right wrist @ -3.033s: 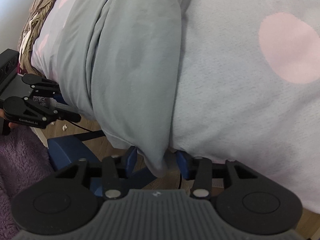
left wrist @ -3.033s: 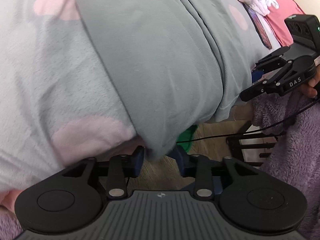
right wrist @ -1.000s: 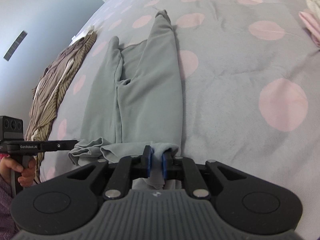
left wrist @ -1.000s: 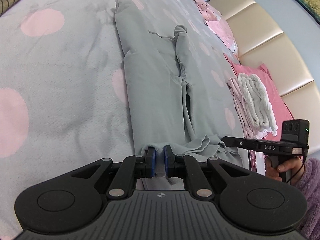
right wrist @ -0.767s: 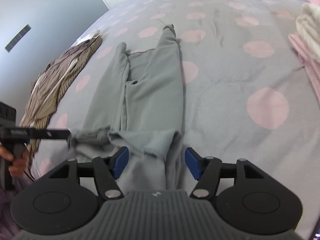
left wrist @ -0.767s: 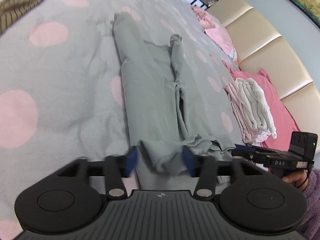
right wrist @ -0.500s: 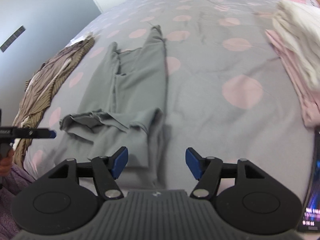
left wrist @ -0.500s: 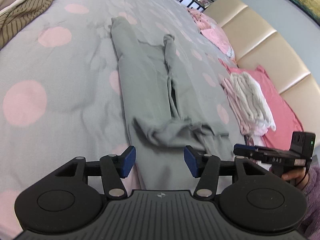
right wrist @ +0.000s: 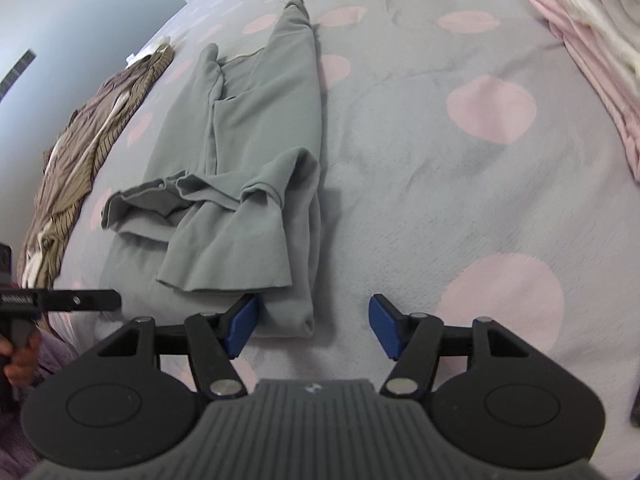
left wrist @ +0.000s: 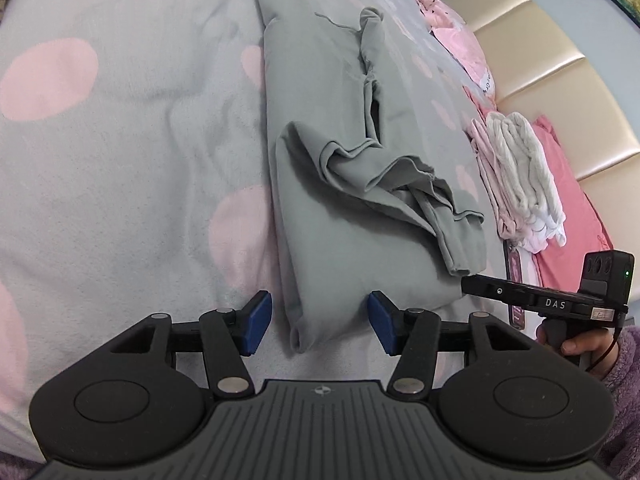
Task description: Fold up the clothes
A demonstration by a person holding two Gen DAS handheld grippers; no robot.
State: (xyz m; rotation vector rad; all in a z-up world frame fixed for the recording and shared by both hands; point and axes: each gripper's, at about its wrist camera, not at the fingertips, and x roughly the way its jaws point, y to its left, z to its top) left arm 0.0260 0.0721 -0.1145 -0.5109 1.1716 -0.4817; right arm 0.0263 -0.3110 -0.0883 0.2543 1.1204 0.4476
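I count one grey garment (left wrist: 340, 208), lying lengthwise on the dotted grey bedspread (left wrist: 120, 152) and doubled back on itself, its loose hem bunched on top. My two tongs are both wide apart and hold nothing. The left gripper (left wrist: 320, 322) straddles the near left fold corner, the right gripper (right wrist: 312, 328) the near right corner, its left pad just beside the cloth. Both have just been opening, with the fabric lying free between the pads. Only the left view shows the padded cream headboard (left wrist: 552, 80) at two o'clock and the one folded pink-and-white stack (left wrist: 520, 176). Only the right view shows the striped brown heap (right wrist: 80, 148) at nine o'clock. The bedspread looks fleecy, the garment smooth knit.
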